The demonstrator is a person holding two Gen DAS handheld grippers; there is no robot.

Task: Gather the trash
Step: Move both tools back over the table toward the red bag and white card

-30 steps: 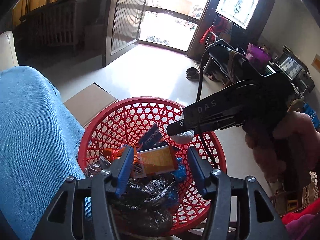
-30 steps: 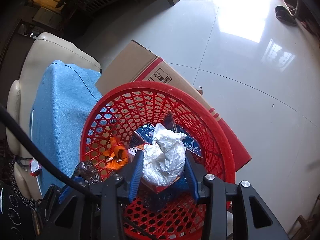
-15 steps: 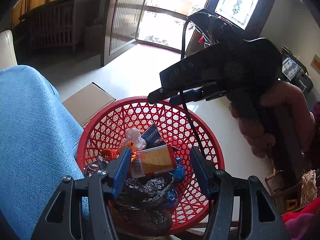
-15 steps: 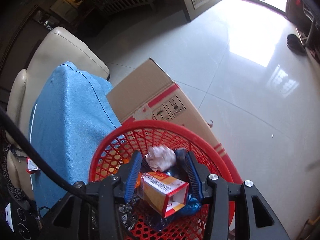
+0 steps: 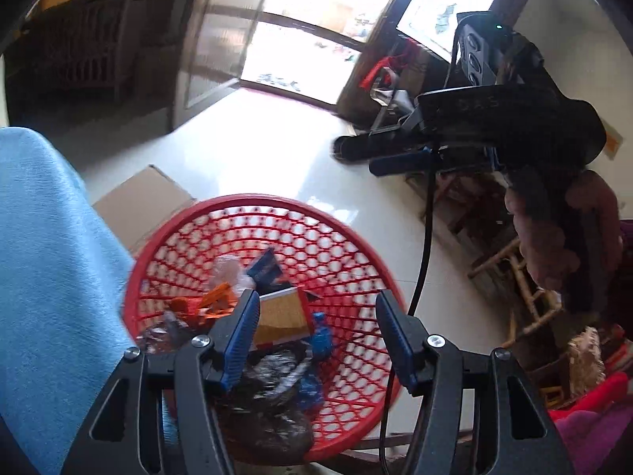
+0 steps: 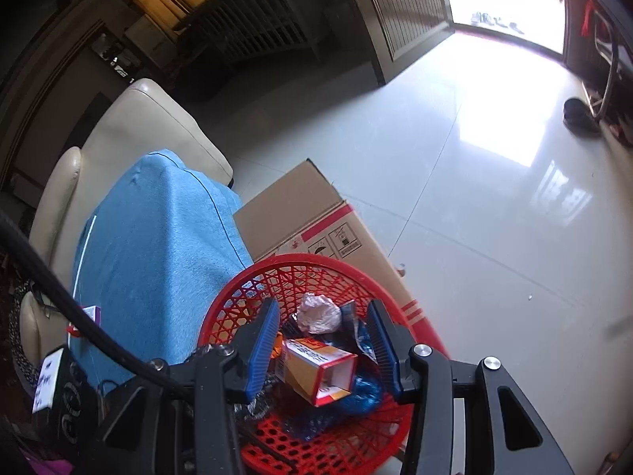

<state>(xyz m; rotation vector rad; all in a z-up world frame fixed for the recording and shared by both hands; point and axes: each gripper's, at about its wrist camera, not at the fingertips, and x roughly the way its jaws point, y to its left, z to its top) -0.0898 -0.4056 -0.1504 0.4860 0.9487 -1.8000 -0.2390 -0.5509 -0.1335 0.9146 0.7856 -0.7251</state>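
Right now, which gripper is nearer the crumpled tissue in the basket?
Left. The left gripper hangs low over the red basket, near the crumpled tissue; the right gripper is raised off beyond the rim.

A home's living room: a cream leather sofa (image 6: pixel 130 126) draped with a blue cloth (image 6: pixel 158 237), glossy white floor tiles (image 6: pixel 494 206), a wooden door (image 6: pixel 399 4) open to daylight, sandals (image 6: pixel 579 113) beside it.

At 6 o'clock, the right gripper (image 6: pixel 322 340) hangs with jaws apart over a red plastic mesh basket (image 6: pixel 316 265) holding a crumpled white paper wad (image 6: pixel 318 312) and an orange-and-white carton (image 6: pixel 316 368); a brown cardboard box (image 6: pixel 300 206) lies just beyond.
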